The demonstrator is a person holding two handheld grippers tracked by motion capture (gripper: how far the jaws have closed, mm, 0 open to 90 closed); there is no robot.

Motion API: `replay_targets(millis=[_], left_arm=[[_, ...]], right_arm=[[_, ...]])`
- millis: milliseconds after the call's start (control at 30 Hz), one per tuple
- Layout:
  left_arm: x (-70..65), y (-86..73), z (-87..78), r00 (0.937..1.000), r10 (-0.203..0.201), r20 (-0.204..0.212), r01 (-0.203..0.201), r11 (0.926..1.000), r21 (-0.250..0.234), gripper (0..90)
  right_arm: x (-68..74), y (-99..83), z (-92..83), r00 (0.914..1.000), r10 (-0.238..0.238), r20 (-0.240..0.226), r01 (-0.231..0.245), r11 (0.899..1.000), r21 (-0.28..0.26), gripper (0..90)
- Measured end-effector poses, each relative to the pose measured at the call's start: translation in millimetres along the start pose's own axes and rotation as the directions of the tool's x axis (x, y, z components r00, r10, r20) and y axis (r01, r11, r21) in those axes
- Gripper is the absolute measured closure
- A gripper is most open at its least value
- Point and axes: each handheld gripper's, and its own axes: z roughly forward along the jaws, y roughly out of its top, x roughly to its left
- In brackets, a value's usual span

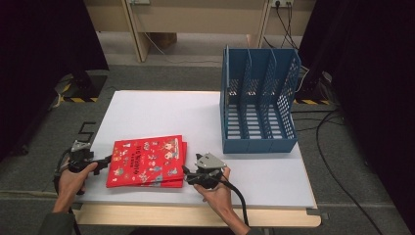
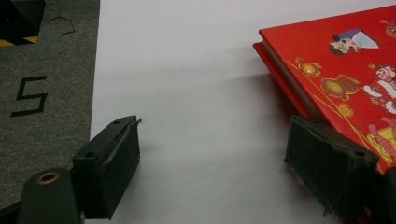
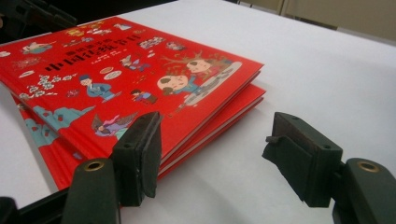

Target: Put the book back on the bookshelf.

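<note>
On table: blue file rack point(image 1: 259, 100) seemingly empty | red books point(image 1: 147, 161) outside | both jaws spread

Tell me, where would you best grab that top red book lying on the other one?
Probably at its near right corner. The top red book lies flat on the lower red book, slightly offset, so its edge overhangs there. The right gripper, jaws open, could come in level from the right, one jaw under the cover and one on top.

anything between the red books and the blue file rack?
Nothing: in the high view, bare white tabletop separates the red books from the blue file rack.
</note>
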Motion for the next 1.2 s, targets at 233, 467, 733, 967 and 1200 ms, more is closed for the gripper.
replay_targets(millis=[233, 467, 733, 967, 1200], left_arm=[[-2.4, 0.9, -1.5, 0.9999, -0.002, 0.012, 0.002, 1.0000, 0.005, 24.7], [-8.6, 3.8, -5.7, 0.9990, 0.045, 0.006, -0.045, 0.9990, 0.001, 35.7], [-24.9, 8.5, -12.6, 0.9951, 0.098, 0.014, -0.098, 0.9952, 0.008, 42.5], [-47.2, 19.2, -23.0, 0.9829, 0.094, 0.158, -0.092, 0.9956, -0.018, 22.5], [-49.8, 18.9, -17.6, 0.9899, 0.106, 0.094, -0.107, 0.9943, 0.002, 17.2]], right_arm=[[5.5, 1.7, 9.9, 1.0000, -0.001, -0.005, 0.001, 1.000, 0.015, 34.4], [8.9, 1.4, 15.3, 0.9986, -0.049, 0.019, 0.048, 0.998, 0.030, 34.6], [4.3, 2.1, 9.9, 0.9971, -0.064, 0.040, 0.062, 0.996, 0.058, 35.9], [-8.2, -0.2, 1.2, 0.9990, -0.025, 0.036, 0.022, 0.996, 0.081, 35.9], [-6.4, 3.6, 1.8, 0.9984, -0.043, 0.036, 0.039, 0.995, 0.096, 35.6]])
